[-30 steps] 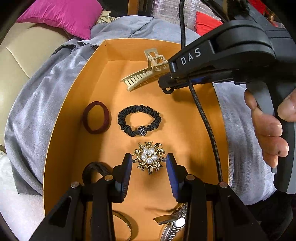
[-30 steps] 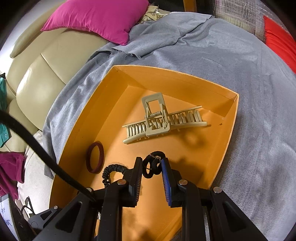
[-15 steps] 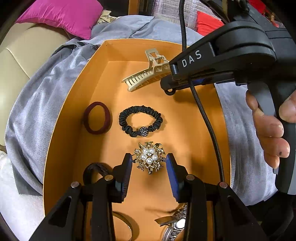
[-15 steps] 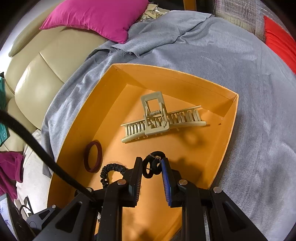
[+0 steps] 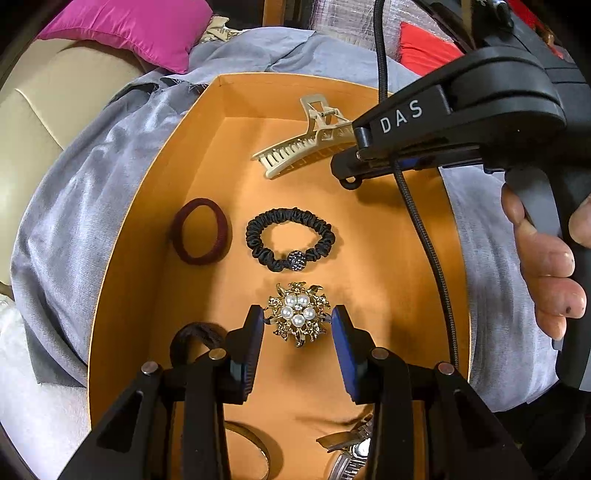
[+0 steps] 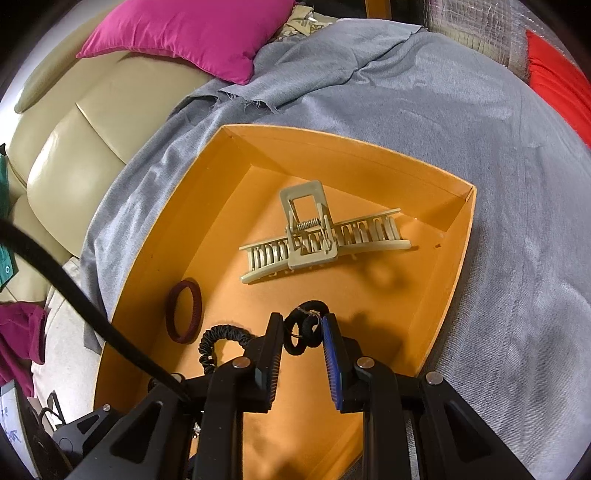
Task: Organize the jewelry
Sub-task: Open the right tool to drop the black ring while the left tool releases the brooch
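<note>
An orange box (image 5: 147, 192) (image 6: 461, 258) lies on a grey cloth. My left gripper (image 5: 297, 321) is shut on a gold brooch with pearls (image 5: 297, 314), with both blue pads against its edges, over the near middle of the box. My right gripper (image 6: 301, 332) is shut on a small black hair tie (image 6: 314, 306) and holds it above the box floor. Seen from the left wrist, the right gripper (image 5: 349, 170) hovers at the far right of the box, by a beige claw clip (image 5: 295, 151) (image 6: 314, 240). On the floor lie a maroon hair tie (image 5: 221, 236) (image 6: 197, 302) and a black scrunchie (image 5: 255, 236) (image 6: 221, 328).
Another black tie (image 5: 199, 330), a metal bangle (image 5: 255, 439) and a watch (image 5: 354, 443) lie at the box's near end under my left fingers. A person's hand (image 5: 546, 273) holds the right gripper; its cable (image 5: 424, 229) hangs over the box. A pink cushion (image 6: 192, 33) rests on a beige sofa (image 6: 74, 147).
</note>
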### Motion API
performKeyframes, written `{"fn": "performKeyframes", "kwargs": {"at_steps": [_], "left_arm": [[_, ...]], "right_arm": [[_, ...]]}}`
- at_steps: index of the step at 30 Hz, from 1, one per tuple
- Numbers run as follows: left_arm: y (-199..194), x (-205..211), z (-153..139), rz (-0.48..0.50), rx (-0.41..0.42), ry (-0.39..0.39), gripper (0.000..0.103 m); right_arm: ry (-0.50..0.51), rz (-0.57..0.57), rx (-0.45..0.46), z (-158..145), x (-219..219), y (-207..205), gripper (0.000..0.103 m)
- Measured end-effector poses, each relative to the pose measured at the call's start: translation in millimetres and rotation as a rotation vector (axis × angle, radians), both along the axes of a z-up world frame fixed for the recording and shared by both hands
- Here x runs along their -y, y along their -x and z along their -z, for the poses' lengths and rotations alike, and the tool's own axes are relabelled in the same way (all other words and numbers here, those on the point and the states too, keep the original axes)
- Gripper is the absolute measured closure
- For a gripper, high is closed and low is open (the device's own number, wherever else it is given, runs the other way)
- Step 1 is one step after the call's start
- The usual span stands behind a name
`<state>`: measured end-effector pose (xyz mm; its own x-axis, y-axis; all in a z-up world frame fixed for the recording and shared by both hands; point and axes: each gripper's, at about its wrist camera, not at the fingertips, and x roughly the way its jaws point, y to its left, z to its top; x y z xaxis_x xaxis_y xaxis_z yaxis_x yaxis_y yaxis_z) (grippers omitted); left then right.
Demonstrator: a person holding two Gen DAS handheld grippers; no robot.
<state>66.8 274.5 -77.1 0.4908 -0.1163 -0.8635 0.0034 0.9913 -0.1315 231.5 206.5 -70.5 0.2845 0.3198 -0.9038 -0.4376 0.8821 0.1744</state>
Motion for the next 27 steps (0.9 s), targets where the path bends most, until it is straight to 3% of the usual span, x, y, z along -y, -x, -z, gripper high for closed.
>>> {"fn": "performKeyframes", "kwargs": {"at_steps": [27], "left_arm": [[-5.1,-10.6,5.6,-0.019,-0.003,0.031,0.064]], "right_arm": [[-0.023,0.011,-0.012,-1.1,1.4,-0.4,0.075]]}}
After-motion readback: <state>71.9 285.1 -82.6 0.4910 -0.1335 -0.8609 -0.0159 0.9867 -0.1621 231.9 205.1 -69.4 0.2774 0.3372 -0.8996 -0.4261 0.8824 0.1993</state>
